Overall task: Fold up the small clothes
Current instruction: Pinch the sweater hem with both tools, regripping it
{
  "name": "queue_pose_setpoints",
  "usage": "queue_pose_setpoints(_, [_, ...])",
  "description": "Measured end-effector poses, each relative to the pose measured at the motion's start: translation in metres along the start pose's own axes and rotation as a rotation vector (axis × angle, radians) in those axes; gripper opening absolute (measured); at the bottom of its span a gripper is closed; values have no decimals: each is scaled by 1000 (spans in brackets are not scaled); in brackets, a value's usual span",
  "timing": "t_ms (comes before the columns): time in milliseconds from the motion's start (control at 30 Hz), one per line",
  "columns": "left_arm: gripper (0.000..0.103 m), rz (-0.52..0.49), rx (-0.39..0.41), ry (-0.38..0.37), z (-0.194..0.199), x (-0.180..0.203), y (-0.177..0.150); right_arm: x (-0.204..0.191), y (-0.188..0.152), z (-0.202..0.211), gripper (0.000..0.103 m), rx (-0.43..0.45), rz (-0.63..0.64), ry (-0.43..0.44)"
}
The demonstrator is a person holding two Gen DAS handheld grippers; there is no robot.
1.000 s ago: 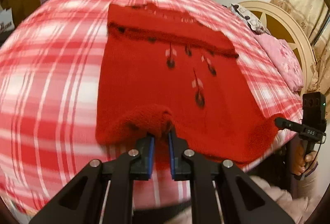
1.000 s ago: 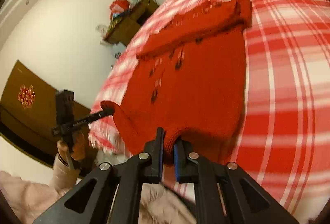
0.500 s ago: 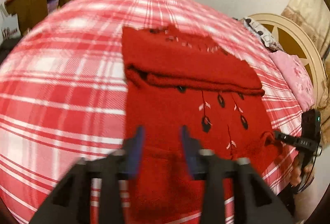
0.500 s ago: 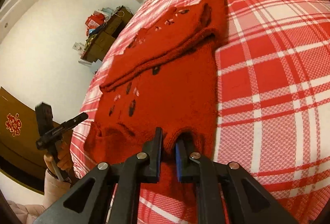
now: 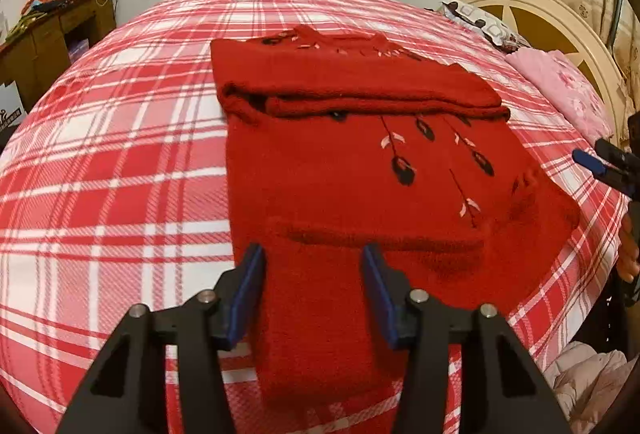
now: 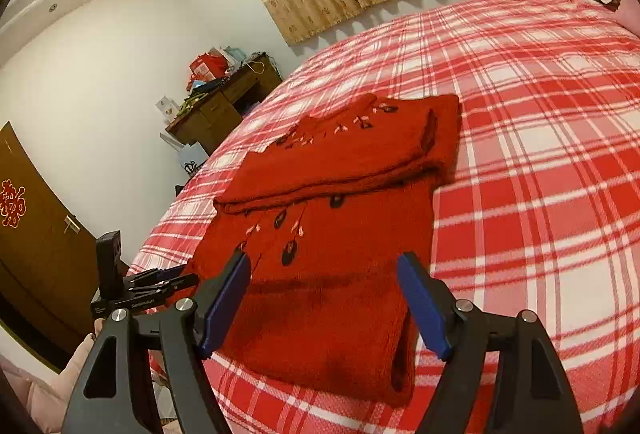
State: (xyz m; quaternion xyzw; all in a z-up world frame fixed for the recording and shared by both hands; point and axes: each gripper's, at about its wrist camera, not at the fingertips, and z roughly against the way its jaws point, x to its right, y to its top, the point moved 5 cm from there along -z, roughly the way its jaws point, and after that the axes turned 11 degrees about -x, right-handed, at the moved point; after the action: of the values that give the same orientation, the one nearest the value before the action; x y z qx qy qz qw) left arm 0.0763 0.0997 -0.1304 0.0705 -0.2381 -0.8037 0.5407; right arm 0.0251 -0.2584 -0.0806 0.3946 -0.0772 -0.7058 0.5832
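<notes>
Left gripper [image 5: 312, 290]: blue pads apart, jaws closing, nothing pinched; the knit shows between them but the pads stand clear of it. Right gripper [image 6: 324, 302]: pads wide, jaws opening, grasping nothing; the near hem lies below the gap.

Red knitted sweater [image 5: 360, 194] lies flat on the plaid bedspread [image 5: 120, 174], close to the bed's near edge. Long axis runs from the grippers away toward the curtained wall. Far end folded back on itself into a thick band across the width; near end also turned over, a shallow crease crossing it. Dark leaf-and-stem motifs with pale flecks face up.

In the right wrist view the sweater [image 6: 332, 234] runs the same way, folded band farthest.

Writing: white lettering on the left gripper's body [image 6: 140, 302], too small to read. A red ornament with a character-like shape on the brown door [image 6: 12, 202], not legible.

Pillows [image 5: 560, 82] at the cream headboard [image 5: 552, 18], right side. Cluttered wooden desk [image 6: 228, 106] against the wall.
</notes>
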Motion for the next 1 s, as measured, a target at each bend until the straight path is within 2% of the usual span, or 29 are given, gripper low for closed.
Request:
queue_pose_setpoints(133, [51,5,14,-4,2,2,-3,4,-6,-3,76,-11,-6,-23])
queue_pose_setpoints(167, [48,5,14,-7,2,3,-4,5,-6,-3,76,-11,-11,-30])
queue_pose_setpoints(233, [29,-3,17,-4,3,7,-5,8,-7,-2,76,-11,-20,-40])
queue_pose_setpoints(300, [27,-4,22,21,3,7,-4,12,-8,-2,76,-14,-27,-48])
queue_pose_setpoints(333, [22,1,19,33,2,7,-3,13,-9,-2,76,-17,-33,-51])
queue_pose_setpoints(467, [21,33,35,27,6,2,0,18,-14,-1,76,-19,-43,-63])
queue_pose_setpoints(600, [25,30,4,-5,-2,2,-2,22,-16,4,76,-13,-28,-110])
queue_pose_setpoints(667, [25,28,21,0,-2,3,-4,21,-17,6,76,-21,-2,-139])
queue_pose_setpoints(800, [13,25,44,9,1,6,-4,11,-19,-6,76,-77,115,-205])
queue_pose_setpoints(900, [12,24,65,28,9,6,-4,3,-20,-24,76,-112,220,-292])
queue_pose_setpoints(1000, [12,14,98,-7,19,9,-4,0,-17,-43,76,-131,279,-327])
